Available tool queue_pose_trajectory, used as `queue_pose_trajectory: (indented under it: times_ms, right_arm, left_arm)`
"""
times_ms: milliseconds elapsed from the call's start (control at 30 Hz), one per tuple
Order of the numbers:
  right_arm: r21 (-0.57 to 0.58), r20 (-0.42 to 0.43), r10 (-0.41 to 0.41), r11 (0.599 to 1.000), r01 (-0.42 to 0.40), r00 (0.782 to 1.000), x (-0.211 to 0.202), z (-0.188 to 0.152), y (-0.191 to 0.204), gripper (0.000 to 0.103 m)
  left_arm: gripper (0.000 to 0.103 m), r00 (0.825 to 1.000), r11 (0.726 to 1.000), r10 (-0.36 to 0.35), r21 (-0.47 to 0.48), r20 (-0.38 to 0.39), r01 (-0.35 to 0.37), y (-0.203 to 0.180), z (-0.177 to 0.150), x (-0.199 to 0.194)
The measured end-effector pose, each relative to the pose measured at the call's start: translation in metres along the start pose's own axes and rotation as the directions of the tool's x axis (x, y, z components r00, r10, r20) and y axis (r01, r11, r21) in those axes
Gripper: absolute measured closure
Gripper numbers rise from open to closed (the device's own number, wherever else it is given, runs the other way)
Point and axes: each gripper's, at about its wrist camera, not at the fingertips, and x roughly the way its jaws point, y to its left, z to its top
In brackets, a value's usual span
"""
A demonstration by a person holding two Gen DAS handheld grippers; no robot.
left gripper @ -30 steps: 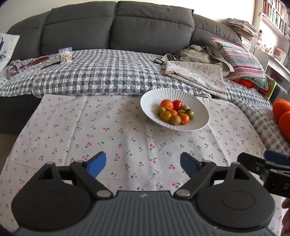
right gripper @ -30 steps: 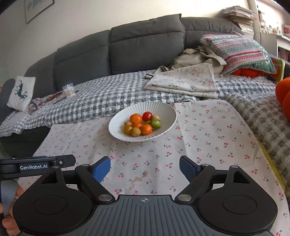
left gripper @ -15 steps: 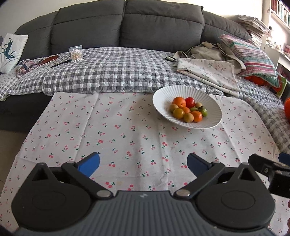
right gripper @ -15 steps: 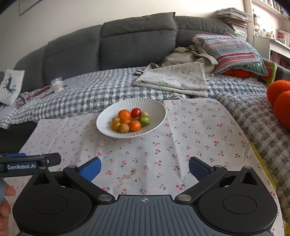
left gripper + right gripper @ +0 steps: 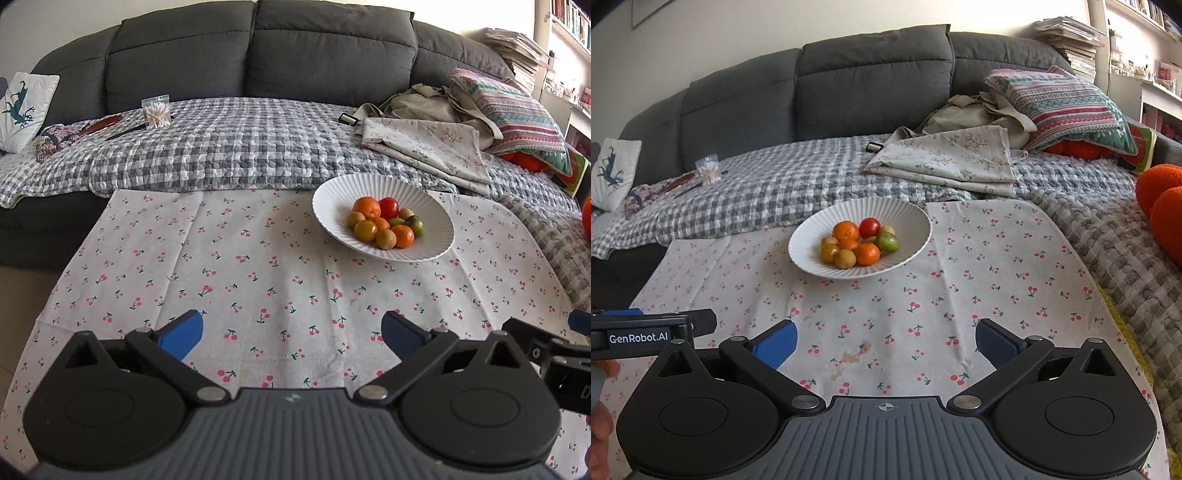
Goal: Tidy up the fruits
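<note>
Fruits [image 5: 384, 225] sit heaped together in a white ribbed bowl [image 5: 332, 206] at the far side of the tabletop, on the cherry-print cloth [image 5: 240, 280]. From my left hand-held gripper [image 5: 291, 332] the bowl lies far and to the right; from my right hand-held gripper [image 5: 886, 341] it lies far and a little to the left. In the pile I can make out oranges, a red fruit [image 5: 869, 228] at the far side, a green one [image 5: 887, 241] on the right, and a few small yellowish ones near the front.

Both my hand-held grippers hang low over the near part of the cloth, well apart from the bowl. On each, the blue-tipped fingers are spread wide with only cloth between them. The left one also shows at the left edge of the right wrist view, beside my right one.

A brownish stain [image 5: 853, 356] marks the cloth just ahead of my right hand-held gripper. Beyond the tabletop runs a grey sofa [image 5: 258, 55] covered with a checked blanket [image 5: 221, 151], with a folded floral cloth [image 5: 424, 147] and a striped pillow [image 5: 517, 118] on its right, and a packet of cotton swabs [image 5: 156, 112] on its left.
</note>
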Motion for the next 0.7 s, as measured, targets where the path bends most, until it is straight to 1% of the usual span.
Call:
queue_pose_trajectory:
  times_ms: [167,433,700]
  right_arm:
    - [-0.012,-0.003,0.007,1.0,-0.007,1.0,0.0001,-0.0012,0.003,0.0]
    - [-0.016,-0.007,0.006,1.0,-0.007,1.0,0.0012,-0.002,0.0044,0.0]
    - [-0.019,-0.01,0.007,1.0,-0.007,1.0,0.0017,-0.0015,0.0034,0.0]
  left_arm:
    - [0.001,1.0,1.0,-0.006,0.009,-0.01,0.006,-0.0014,-0.0016,0.002]
    - [0.001,1.0,1.0,-0.007,0.019,-0.004,0.007,-0.0026,-0.0022,0.0018]
    - [0.001,1.0,0.999,-0.028,0.029,-0.004,0.029,-0.0047,-0.0044,0.0015]
